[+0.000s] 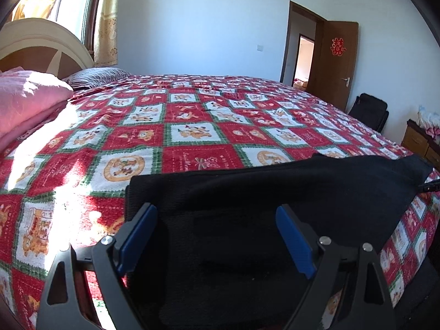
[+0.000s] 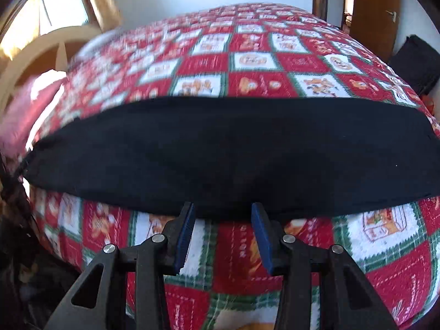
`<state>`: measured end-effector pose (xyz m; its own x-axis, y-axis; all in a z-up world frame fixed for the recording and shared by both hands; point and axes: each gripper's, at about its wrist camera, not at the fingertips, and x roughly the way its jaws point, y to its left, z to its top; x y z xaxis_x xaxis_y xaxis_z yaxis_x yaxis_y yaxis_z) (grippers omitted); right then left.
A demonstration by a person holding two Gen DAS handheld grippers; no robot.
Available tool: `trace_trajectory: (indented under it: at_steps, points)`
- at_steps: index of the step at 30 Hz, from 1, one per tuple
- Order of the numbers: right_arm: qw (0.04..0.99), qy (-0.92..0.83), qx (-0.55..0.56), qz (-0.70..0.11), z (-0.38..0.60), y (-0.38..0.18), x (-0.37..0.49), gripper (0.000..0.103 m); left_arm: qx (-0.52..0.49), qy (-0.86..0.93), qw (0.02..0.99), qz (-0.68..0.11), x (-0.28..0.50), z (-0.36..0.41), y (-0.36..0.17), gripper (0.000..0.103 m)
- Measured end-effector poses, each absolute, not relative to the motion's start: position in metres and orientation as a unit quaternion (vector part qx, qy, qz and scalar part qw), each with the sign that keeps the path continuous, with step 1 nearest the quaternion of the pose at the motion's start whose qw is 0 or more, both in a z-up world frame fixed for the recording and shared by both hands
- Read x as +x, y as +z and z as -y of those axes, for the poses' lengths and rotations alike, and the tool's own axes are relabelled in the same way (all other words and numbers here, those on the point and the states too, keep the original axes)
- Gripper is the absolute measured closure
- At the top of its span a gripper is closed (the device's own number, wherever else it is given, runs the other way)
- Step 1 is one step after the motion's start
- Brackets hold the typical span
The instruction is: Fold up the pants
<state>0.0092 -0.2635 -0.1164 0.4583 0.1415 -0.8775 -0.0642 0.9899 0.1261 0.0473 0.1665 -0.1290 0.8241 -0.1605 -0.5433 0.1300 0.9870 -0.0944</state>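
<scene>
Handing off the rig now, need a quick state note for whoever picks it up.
Left gripper: open, empty, over the left end of the pants.
Right gripper: open, empty, at the pants' near edge, not gripping.
Pants: black, flat in a long band on the bedspread, near the bed's edge.
Done: appears folded lengthwise already.
Left: probably fold end to end; grip both ends first.

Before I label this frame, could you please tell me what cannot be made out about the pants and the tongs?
- Pants, left wrist view: near part is cut off by the bottom edge and covered by the left tongs; folds vanish in the black cloth.
- Pants, right wrist view: motion blur hides seams and waistband.
- Right tongs: contact with the hem is unclear.
</scene>
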Motion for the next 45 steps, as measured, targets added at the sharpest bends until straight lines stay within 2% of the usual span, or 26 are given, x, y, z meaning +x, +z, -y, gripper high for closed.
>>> trace_trajectory:
  at_steps: [2,5,10,13,19,23,27,30,31,35,38,45]
  points:
    - [0.852,0.073,0.018,-0.517,0.251,-0.106,0.008,0.059,-0.013,-0.069,0.955,-0.289,0.043,-0.165,-0.129,0.012]
    - [0.865,0.114,0.039,-0.487,0.235,-0.075,0.019,0.059,-0.026,-0.061,0.957,-0.283,0.037,-0.17,-0.13,0.004]
    - [0.863,0.21,0.078,-0.454,0.174,-0.055,0.08,0.059,-0.053,-0.016,0.949,-0.309,0.045,-0.183,-0.147,0.0]
    - [0.847,0.244,0.098,-0.462,0.131,-0.065,0.128,0.059,-0.072,-0.016,0.952,-0.298,0.042,-0.189,-0.147,0.0]
    - [0.777,0.279,0.177,-0.536,0.059,-0.114,0.211,0.059,-0.118,-0.01,0.95,-0.289,0.03,-0.209,-0.143,0.0]
    - [0.731,0.292,0.199,-0.583,0.029,-0.144,0.23,0.059,-0.122,-0.001,0.949,-0.292,0.026,-0.214,-0.145,0.0]
    - [0.719,0.302,0.211,-0.59,0.019,-0.157,0.235,0.06,-0.093,0.02,0.95,-0.299,0.028,-0.209,-0.15,0.0]
    - [0.713,0.309,0.212,-0.593,0.018,-0.157,0.237,0.076,-0.092,0.03,0.95,-0.296,0.027,-0.209,-0.15,0.0]
    - [0.712,0.313,0.213,-0.592,0.017,-0.157,0.237,0.08,-0.095,0.033,0.95,-0.295,0.027,-0.211,-0.149,0.0]
    - [0.705,0.333,0.2,-0.593,0.008,-0.158,0.231,0.083,-0.09,0.032,0.951,-0.293,0.028,-0.211,-0.152,0.0]
    - [0.708,0.336,0.2,-0.588,0.003,-0.158,0.232,0.098,-0.092,0.029,0.952,-0.289,0.026,-0.213,-0.153,0.0]
    - [0.741,0.325,0.204,-0.55,0.01,-0.136,0.236,0.102,-0.09,0.027,0.955,-0.282,0.025,-0.212,-0.154,0.0]
